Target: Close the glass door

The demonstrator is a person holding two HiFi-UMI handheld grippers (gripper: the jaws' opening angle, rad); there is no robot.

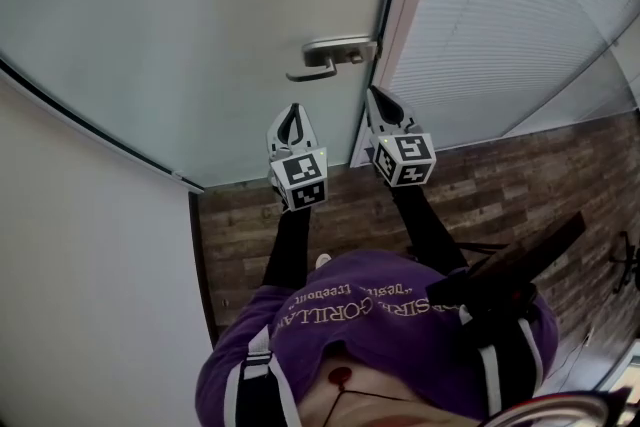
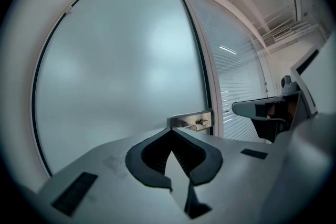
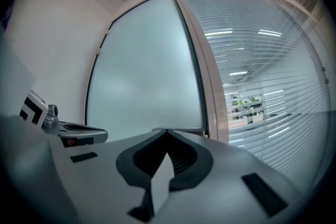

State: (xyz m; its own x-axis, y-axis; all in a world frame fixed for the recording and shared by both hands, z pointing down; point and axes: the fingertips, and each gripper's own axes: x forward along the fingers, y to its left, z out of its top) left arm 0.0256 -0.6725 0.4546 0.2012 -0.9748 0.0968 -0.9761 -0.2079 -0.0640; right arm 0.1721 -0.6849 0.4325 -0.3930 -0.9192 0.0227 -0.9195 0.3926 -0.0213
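The big frosted glass door (image 1: 200, 35) fills the upper left of the head view. Its edge, with the silver metal lever handle (image 1: 325, 60), lies against the pale door frame (image 1: 400, 25). I see no gap there, so I judge the door is closed, or almost. My left tool (image 1: 292, 113) and my right tool (image 1: 378, 100) hover just below the handle, both with jaws pressed together and nothing between them. What is left is perhaps only to check the latch.
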